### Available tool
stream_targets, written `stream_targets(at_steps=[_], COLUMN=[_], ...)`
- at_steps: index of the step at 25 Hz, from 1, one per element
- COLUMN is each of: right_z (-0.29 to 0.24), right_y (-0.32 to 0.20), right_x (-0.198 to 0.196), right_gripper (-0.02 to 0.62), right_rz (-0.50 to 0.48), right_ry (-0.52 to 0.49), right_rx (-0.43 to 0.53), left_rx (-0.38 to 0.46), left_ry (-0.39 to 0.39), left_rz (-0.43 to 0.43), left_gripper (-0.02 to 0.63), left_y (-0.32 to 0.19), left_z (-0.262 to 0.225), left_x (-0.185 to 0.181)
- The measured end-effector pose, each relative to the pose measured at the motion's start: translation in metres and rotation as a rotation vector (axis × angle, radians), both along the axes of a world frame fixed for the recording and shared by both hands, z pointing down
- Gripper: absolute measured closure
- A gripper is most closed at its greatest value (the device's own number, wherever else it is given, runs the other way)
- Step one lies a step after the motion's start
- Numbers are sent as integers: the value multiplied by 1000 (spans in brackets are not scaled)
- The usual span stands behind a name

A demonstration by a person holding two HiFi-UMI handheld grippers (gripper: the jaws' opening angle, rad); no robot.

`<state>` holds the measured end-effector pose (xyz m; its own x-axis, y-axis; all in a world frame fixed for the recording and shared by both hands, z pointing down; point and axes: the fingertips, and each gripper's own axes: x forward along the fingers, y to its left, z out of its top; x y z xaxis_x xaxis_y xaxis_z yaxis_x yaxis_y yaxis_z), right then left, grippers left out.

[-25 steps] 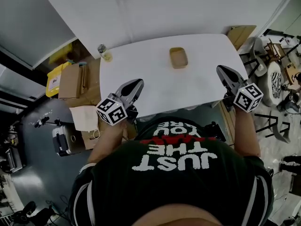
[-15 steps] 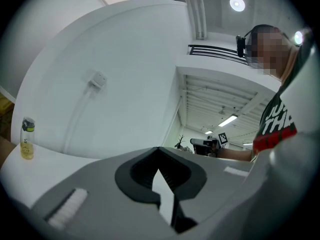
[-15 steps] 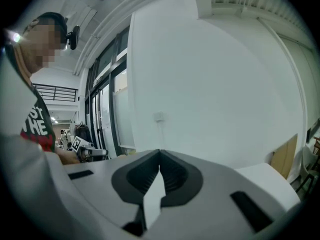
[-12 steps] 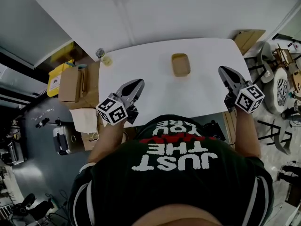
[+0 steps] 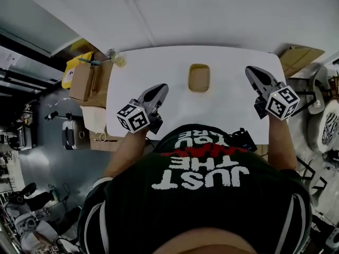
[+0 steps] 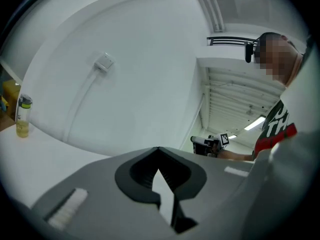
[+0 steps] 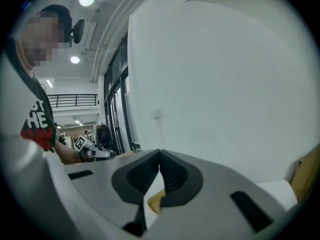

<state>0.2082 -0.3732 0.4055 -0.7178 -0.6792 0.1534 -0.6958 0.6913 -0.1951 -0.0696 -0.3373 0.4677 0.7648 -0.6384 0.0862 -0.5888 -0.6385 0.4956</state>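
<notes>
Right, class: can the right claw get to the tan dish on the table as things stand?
Probably yes. The right claw hangs over the right edge of the table, the dish lies on bare tabletop to its left, and nothing stands between them. Its jaws are together, though.

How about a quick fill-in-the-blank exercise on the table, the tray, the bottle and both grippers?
The brown tray lies on the ___ table.
The bottle stands at the table's far ___ corner.
The left gripper and the right gripper each have jaws ___, with nothing between them.
Missing words: white; left; shut.
</notes>
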Motion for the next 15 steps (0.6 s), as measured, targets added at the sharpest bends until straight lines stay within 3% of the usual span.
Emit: stream_targets(at_steps=[4, 8, 15], right_z=[14, 21, 42], right_y=[-12, -30, -16], right_x=[-7, -14, -2], right_gripper=[588, 588, 588], right_rz=[8, 75, 148], right_ry=[4, 5, 52], right_rx=[-13, -17, -66], left_rx=[-44, -83, -200], left_ry=[-7, 48, 100], left_rz=[39, 93, 282], left_gripper=[598, 598, 598], left_y=[-6, -19, -6], left_z=[19, 36, 76], left_x=[5, 6, 75])
